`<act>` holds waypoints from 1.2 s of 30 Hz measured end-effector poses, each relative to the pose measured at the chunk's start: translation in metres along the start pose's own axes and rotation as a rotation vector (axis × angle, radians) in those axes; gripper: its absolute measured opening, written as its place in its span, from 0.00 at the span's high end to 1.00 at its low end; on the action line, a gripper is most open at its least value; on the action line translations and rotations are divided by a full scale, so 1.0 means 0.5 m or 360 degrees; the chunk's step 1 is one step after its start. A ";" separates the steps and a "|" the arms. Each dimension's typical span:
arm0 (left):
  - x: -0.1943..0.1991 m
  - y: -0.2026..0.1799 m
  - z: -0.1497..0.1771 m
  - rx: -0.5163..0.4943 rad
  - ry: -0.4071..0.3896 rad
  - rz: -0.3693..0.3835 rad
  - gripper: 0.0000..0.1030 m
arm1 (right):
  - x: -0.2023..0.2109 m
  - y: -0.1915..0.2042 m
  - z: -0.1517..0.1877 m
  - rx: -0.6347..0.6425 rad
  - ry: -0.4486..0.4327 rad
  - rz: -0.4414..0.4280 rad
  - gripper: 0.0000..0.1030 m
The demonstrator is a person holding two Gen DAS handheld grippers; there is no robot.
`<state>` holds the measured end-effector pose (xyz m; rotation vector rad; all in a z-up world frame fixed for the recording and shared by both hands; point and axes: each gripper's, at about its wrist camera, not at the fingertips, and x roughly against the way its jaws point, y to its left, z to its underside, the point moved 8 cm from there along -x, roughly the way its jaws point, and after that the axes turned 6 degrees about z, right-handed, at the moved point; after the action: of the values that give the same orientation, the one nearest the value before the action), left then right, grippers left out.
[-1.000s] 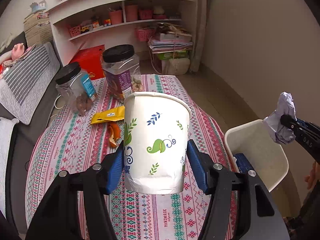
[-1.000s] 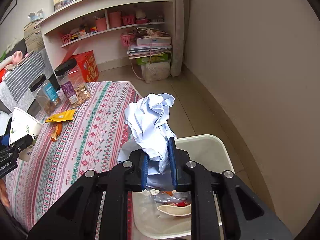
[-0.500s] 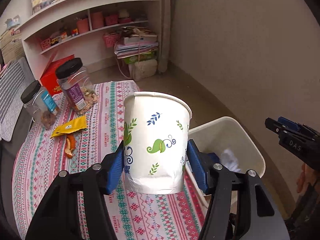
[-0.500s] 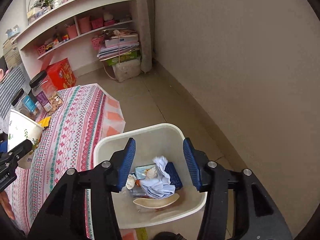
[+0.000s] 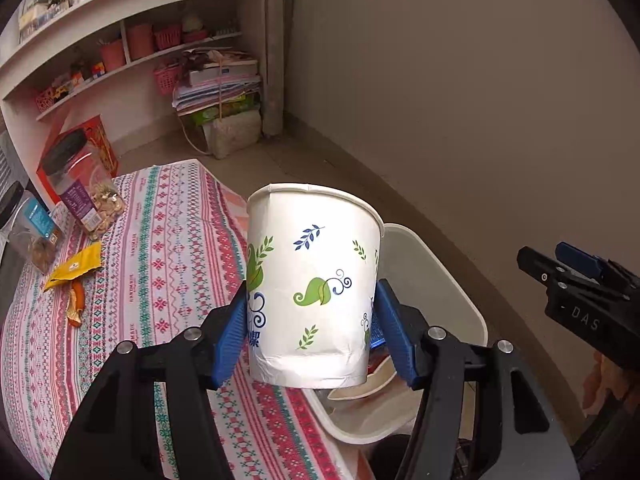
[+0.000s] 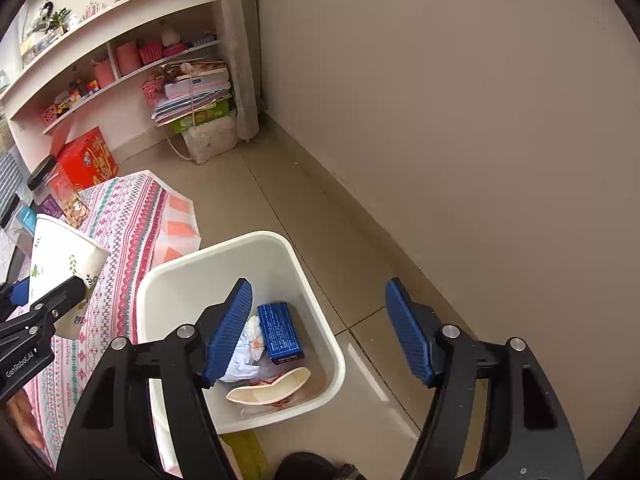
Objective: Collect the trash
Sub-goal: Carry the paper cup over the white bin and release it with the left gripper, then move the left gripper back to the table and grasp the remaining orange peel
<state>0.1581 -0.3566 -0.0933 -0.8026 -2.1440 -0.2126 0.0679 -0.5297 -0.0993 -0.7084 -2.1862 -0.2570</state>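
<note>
White paper cup with green and blue leaf print, upright, pinched low on its sides by the left gripper; it hangs over the edge of the cloth-covered surface, just beside the white bin; step looks like carrying the cup to the bin; next move calls for bringing it over the opening and spreading the fingers; right gripper has just been opening, nothing between its fingers; crumpled paper lies in the bin.
</note>
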 end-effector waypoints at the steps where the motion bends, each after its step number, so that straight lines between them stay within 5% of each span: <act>1: -0.005 -0.010 0.000 -0.0008 0.0007 0.0010 0.41 | -0.002 -0.007 0.004 -0.0006 0.0007 0.0015 0.33; 13: -0.041 -0.097 -0.015 -0.0034 0.0031 0.0111 0.35 | -0.017 -0.079 0.041 -0.0171 0.0031 0.0115 0.24; 19: -0.040 -0.104 -0.027 -0.0005 0.0003 0.0115 0.18 | -0.013 -0.094 0.046 -0.0257 -0.0006 0.0160 0.13; 36: 0.025 0.024 0.000 0.0009 -0.0095 -0.0085 0.18 | 0.006 0.011 0.018 -0.0230 -0.0090 0.0088 0.07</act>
<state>0.1597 -0.3413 -0.0854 -0.7576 -2.2228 -0.2124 0.0636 -0.5202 -0.1032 -0.8645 -2.2142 -0.3737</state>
